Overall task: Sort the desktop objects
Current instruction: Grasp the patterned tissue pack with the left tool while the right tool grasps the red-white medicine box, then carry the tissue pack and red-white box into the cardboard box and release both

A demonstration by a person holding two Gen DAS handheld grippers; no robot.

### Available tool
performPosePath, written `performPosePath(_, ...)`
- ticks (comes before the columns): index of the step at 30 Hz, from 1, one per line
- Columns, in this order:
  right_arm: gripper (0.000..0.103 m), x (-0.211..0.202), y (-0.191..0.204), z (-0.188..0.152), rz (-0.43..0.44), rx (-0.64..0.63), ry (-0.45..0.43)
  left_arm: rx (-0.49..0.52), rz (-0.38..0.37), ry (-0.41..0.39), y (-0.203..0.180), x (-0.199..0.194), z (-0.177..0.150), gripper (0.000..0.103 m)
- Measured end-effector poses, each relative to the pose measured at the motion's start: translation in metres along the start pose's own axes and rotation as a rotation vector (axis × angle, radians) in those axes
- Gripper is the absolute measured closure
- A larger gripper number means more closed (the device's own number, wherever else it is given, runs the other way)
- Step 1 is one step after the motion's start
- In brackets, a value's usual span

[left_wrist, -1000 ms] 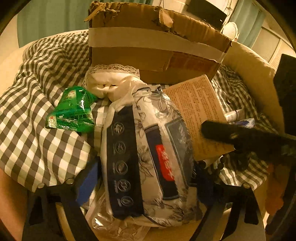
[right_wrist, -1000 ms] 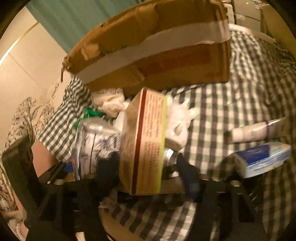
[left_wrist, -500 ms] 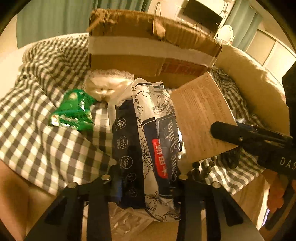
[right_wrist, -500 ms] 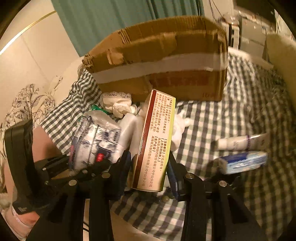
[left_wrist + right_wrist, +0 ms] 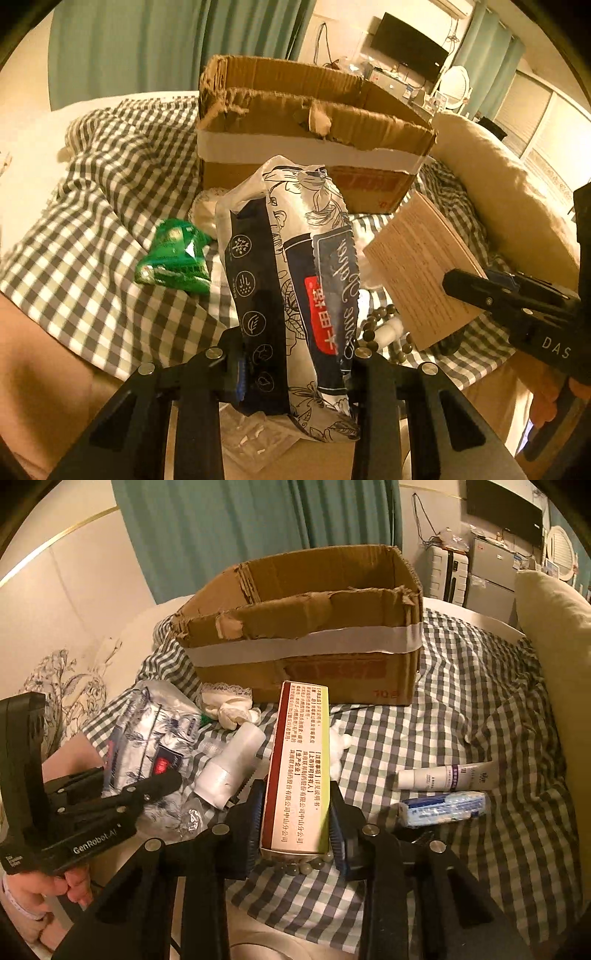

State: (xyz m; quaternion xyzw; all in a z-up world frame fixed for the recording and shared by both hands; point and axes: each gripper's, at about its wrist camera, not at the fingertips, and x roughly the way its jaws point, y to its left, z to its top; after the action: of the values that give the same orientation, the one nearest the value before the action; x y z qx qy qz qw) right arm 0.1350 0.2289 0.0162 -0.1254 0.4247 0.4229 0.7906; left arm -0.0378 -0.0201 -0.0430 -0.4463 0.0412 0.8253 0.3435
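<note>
A floral white-and-navy tissue pack stands upright between the pads of my left gripper, which is shut on its lower part and holds it above the checked cloth. My right gripper has its jaws closing on a tall medicine carton with red and yellow edges; the pads press on both of its sides. An open, torn cardboard box sits on the cloth behind both items. In the left wrist view the carton hangs to the right of the pack, and the cardboard box is straight ahead.
On the checked cloth lie a green packet, a white bottle, a white tube, a blue-and-white pack, a bead string and a bundled white cloth. A cream cushion borders the right side.
Both grippers have risen with their items, so the cardboard box's open top now shows. The left jaws went from wide around the pack to shut on it. The carton stands straighter.
</note>
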Motion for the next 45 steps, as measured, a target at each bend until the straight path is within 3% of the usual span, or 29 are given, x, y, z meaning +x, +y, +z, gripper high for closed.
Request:
performPosePath(16, 0.072, -0.035, -0.010, 0.020, 0.008, 0.053, -0.088, 0.023, -0.021, -0.093, -0.006, -0.041, 0.043, 0.071)
performPosePath(21, 0.072, -0.035, -0.005, 0.031, 0.003, 0.022, -0.072, 0.040, 0.000, -0.103, -0.003, -0.044, 0.059, 0.071)
performPosePath(33, 0.074, -0.058, 0.025, 0.097, -0.080, -0.160, -0.114, 0.079, -0.014, -0.145, -0.001, -0.059, 0.115, 0.071)
performPosePath(45, 0.074, -0.070, 0.008, 0.150, -0.068, -0.112, -0.203, 0.113, -0.052, -0.171, -0.015, -0.043, 0.164, 0.071)
